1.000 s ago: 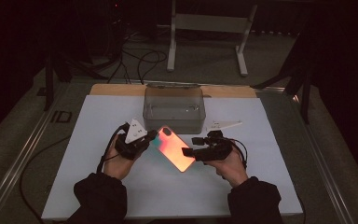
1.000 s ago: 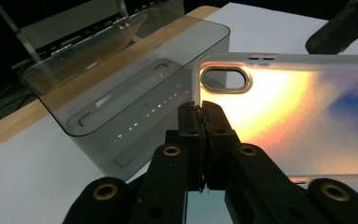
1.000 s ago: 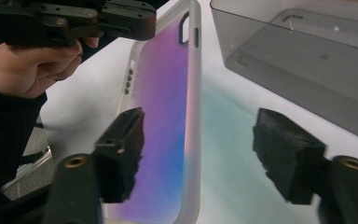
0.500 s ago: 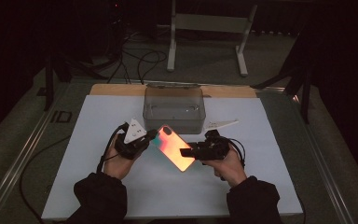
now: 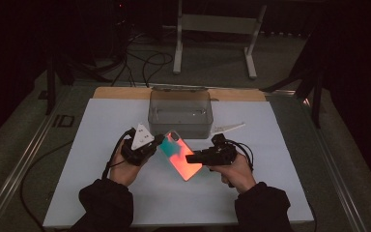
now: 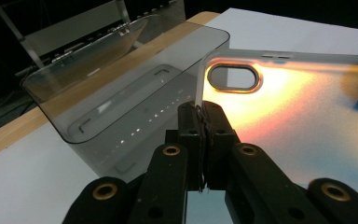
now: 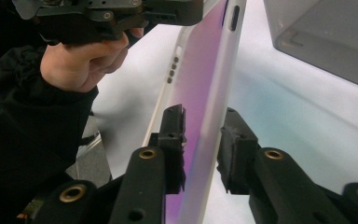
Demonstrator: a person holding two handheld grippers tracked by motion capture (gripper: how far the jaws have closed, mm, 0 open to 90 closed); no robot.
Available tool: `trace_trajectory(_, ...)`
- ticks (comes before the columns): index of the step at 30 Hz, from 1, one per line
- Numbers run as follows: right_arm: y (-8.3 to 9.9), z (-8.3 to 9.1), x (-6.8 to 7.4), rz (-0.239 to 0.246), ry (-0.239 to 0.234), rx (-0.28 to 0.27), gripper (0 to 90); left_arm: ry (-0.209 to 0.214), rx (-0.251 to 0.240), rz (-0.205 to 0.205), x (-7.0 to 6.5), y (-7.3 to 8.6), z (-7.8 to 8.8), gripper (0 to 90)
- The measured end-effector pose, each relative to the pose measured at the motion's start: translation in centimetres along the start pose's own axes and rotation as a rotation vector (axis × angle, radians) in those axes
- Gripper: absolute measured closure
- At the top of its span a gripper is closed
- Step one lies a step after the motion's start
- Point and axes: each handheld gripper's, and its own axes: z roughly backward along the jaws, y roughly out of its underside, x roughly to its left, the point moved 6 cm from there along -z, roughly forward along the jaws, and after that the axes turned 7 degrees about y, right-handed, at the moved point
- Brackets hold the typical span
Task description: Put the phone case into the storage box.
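A translucent phone case (image 5: 181, 154), orange fading to teal, hangs tilted over the white table cover in front of a clear plastic box (image 5: 179, 113). My left gripper (image 5: 160, 141) is shut on the case's rim beside the camera cutout; in the left gripper view its jaws (image 6: 204, 116) pinch that thin edge of the case (image 6: 298, 107). My right gripper (image 5: 189, 158) comes in from the right at the case's lower end. Its jaws have just been closing, and in the right gripper view both pads (image 7: 204, 116) press the case (image 7: 205, 116) between them.
The clear box (image 6: 121, 93) stands empty just beyond the case, on a white cover (image 5: 101, 125) over the table. A small white strip (image 5: 228, 127) lies right of the box. A wooden board edge (image 5: 121, 93) and a metal stand (image 5: 212, 24) lie farther back.
The right gripper's jaws have narrowed onto the case's lower end. Both hands and the case have stayed where they were.
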Motion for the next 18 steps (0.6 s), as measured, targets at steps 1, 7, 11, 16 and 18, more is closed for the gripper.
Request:
trace_trajectory(1,-0.03,0.09,0.01,0.006,0.012,-0.003,76.0,0.001,0.000,0.001,-0.03,0.03,-0.03,88.8)
trace_trajectory(7,0.08,0.38,-0.13,0.013,0.076,-0.007,79.8,0.010,0.003,-0.004,-0.24,0.03,-0.14,88.6)
trace_trajectory(11,0.20,0.37,-0.04,0.028,0.107,-0.005,80.2,0.010,0.006,-0.007,-0.30,0.09,-0.30,88.4)
trace_trajectory(16,0.22,0.56,0.27,-0.009,0.122,0.019,80.7,0.018,0.007,-0.007,-0.48,0.13,-0.45,88.4)
trace_trajectory(18,0.21,0.66,0.49,-0.008,0.126,0.023,80.6,0.024,0.006,-0.003,-0.54,0.16,-0.51,88.4)
